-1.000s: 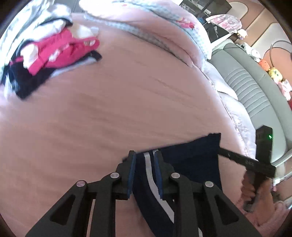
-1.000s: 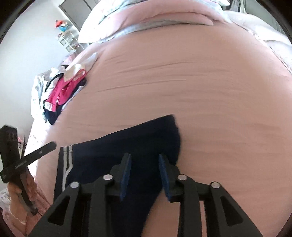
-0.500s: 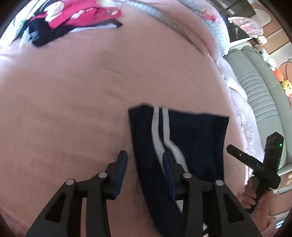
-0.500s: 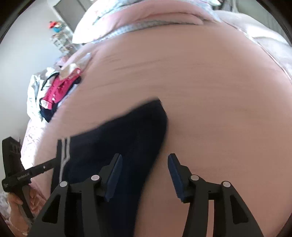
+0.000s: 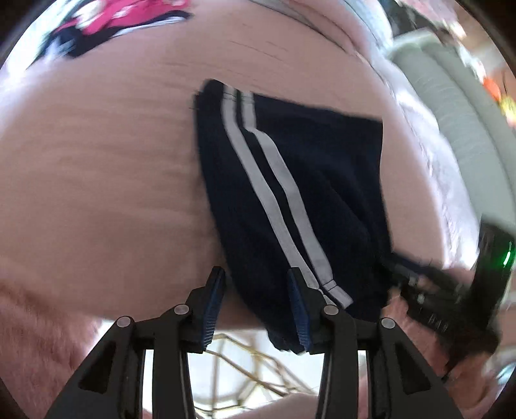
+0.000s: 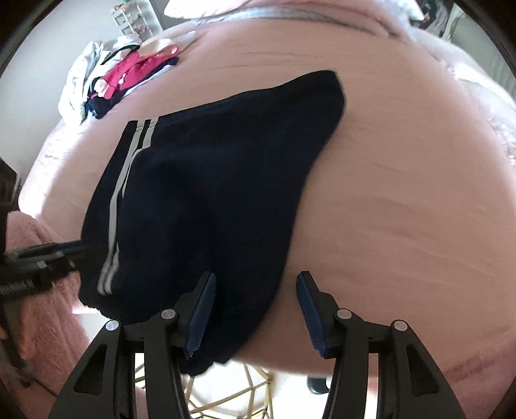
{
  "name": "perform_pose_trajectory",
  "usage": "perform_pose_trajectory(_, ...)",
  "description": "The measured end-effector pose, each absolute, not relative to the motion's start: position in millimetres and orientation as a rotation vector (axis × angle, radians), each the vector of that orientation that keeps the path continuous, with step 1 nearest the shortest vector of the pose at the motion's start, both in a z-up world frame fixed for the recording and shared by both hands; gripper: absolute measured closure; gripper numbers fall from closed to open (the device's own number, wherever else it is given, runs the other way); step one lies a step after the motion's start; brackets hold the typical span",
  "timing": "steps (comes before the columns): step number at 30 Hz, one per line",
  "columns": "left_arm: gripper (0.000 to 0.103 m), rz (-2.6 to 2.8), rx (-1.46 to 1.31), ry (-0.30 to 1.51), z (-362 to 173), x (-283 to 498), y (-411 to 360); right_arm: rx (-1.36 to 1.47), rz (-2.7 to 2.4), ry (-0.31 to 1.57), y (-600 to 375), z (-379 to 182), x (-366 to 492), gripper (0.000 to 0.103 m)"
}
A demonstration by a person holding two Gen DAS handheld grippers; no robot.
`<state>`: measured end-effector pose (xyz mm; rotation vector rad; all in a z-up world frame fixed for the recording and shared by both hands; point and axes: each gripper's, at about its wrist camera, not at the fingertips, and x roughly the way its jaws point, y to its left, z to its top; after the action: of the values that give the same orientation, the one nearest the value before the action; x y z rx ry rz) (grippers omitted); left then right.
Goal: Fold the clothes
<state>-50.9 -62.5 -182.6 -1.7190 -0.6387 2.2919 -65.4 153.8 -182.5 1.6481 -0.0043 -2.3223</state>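
**Both tools apart above the navy shorts at the bed's near edge**

The left tool (image 5: 254, 301) tilts steeply down over the near edge of the bed (image 5: 96, 180); its jaws stand partly apart, and within the last second they were opening; the hanging hem of the navy shorts (image 5: 290, 180) lies between them close by the right pad, yet the pads do not press on it. The right tool (image 6: 256, 309) points down likewise, its jaws set wider and also lately opening; the left pad stands in front of the dark cloth, the right over bare pink sheet, and nothing is clamped.

The shorts lie spread flat on the pink bed, the two white side stripes (image 6: 121, 180) running along the edge on the left tool's side, the lower hem drooping over the mattress edge. In the right wrist view the left tool shows blurred at the frame's left, just beside the striped hem; a fluffy pink sleeve (image 6: 42, 283) sits under it.

Well apart, at the far left of the bed, lies a heap of clothes (image 6: 125, 77), red, white and dark; pillows (image 6: 245, 6) lie at the head; a grey padded headboard (image 5: 458, 106) stands beyond the bed; a gold wire frame (image 6: 232, 396) shows below the mattress edge.
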Motion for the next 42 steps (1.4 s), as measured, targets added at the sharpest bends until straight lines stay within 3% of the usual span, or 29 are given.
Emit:
perform_pose_trajectory(3, 0.067, 2.168, -1.705, -0.767, -184.6, -37.4, -62.3, 1.652, -2.211, -0.278, 173.9, -187.7, -50.2, 0.051)
perform_pose_trajectory(6, 0.067, 2.045, -1.739, -0.848, -205.2, -30.0, -56.8, 1.673, -2.116, -0.417, 184.5, -198.4, -41.2, 0.051)
perform_pose_trajectory(10, 0.067, 1.943, -1.74, -0.985, -232.1, -40.7, -58.4, 1.655, -2.079, -0.413, 174.2, -201.8, -42.4, 0.051)
perform_pose_trajectory(16, 0.067, 1.966, -1.643, -0.923, -211.0, -55.7, -51.8, 1.587, -2.066, -0.341, 164.0, -193.8, -36.2, 0.051)
perform_pose_trajectory(24, 0.067, 1.922, -1.555, -1.017, -198.2, -66.4, -53.6, 1.54, -2.045, -0.478, 173.1, -184.9, -40.1, 0.051)
perform_pose_trajectory(31, 0.067, 1.929, -1.46, -0.969, -169.2, -75.7, -61.9, 1.442, -2.055, -0.594, 181.6, -156.8, -57.3, 0.051)
perform_pose_trajectory(42, 0.067, 2.045, -1.5, -0.764, -174.7, -135.6, -62.5, 1.355, -2.162, -0.504, 162.9, -120.5, -104.6, 0.051)
